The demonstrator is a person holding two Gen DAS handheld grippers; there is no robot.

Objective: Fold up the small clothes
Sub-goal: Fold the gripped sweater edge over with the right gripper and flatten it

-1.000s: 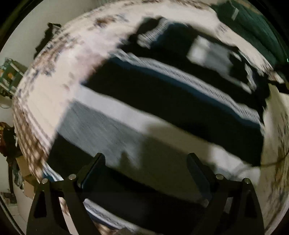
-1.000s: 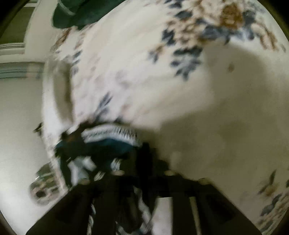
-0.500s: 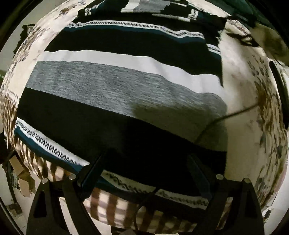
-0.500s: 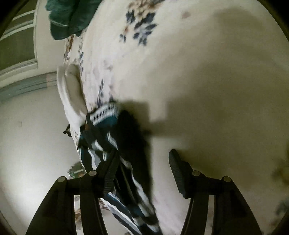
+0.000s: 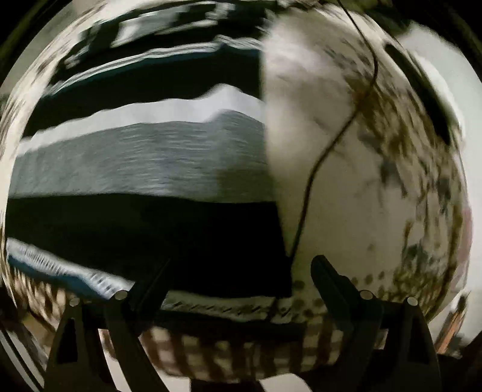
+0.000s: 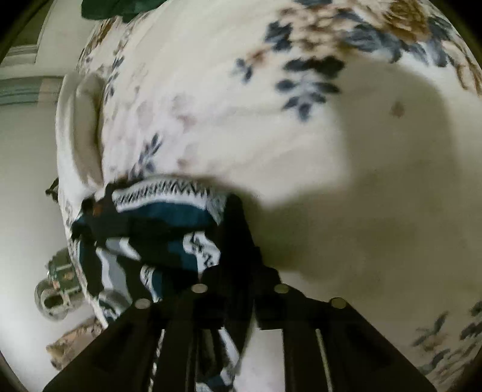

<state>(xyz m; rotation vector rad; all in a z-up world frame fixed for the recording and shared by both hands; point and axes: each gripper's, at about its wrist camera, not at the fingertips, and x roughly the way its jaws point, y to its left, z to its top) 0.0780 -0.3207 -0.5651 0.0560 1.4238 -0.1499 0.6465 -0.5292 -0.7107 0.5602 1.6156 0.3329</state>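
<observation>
A striped sweater (image 5: 141, 169) in black, white, grey and teal lies spread on a floral bedspread (image 5: 346, 187) in the left wrist view. My left gripper (image 5: 241, 271) is open and empty, low over the sweater's near right corner. In the right wrist view my right gripper (image 6: 238, 229) is shut on a bunched part of the same sweater (image 6: 162, 217), with dark fabric pinched between the fingers and striped folds hanging to the left.
A thin dark cable (image 5: 331, 144) runs across the bedspread right of the sweater. A dark green garment (image 6: 114, 6) lies at the far top of the bed. A pillow (image 6: 81, 129) sits at the bed's left edge. Clutter on the floor (image 6: 57, 286) lies beside the bed.
My right gripper was open half a second ago and has closed on the sweater's fabric. My left gripper has swung right toward the sweater's right edge and stayed open.
</observation>
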